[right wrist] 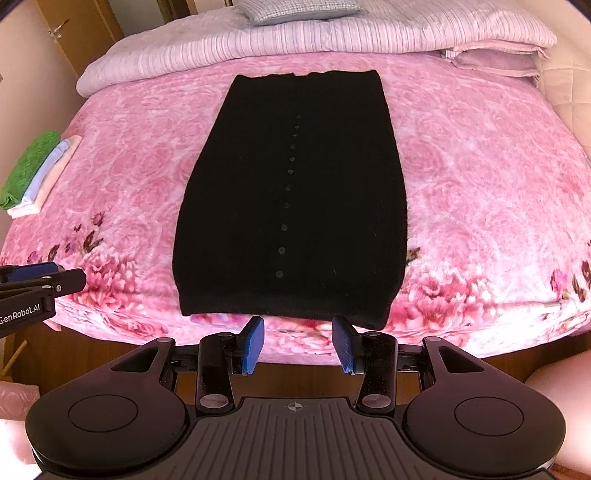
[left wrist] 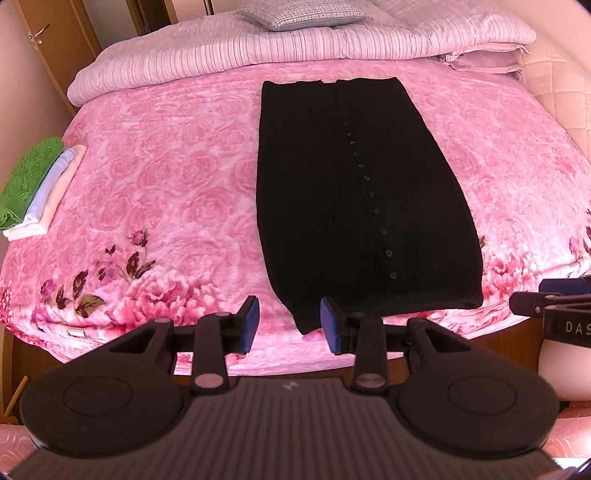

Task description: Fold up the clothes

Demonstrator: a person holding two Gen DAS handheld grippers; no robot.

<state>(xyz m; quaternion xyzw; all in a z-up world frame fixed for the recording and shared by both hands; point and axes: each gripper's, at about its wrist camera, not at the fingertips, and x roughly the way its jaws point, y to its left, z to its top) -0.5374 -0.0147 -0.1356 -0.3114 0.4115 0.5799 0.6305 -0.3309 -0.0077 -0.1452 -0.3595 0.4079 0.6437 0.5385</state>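
Observation:
A long black knitted garment [left wrist: 354,199] with a row of buttons lies flat on the pink floral bedspread [left wrist: 166,177], folded into a narrow strip; it also shows in the right wrist view [right wrist: 291,199]. My left gripper [left wrist: 290,326] is open and empty, just short of the garment's near left corner at the bed's front edge. My right gripper [right wrist: 298,345] is open and empty, just short of the garment's near hem. Each gripper shows at the edge of the other's view, the right one [left wrist: 554,299] and the left one [right wrist: 40,280].
A stack of folded clothes [left wrist: 37,188], green on top of white and cream, sits at the bed's left edge. A rolled pale quilt [left wrist: 295,51] and a grey pillow [left wrist: 303,14] lie at the bed's far end. A wooden door [left wrist: 48,37] stands at far left.

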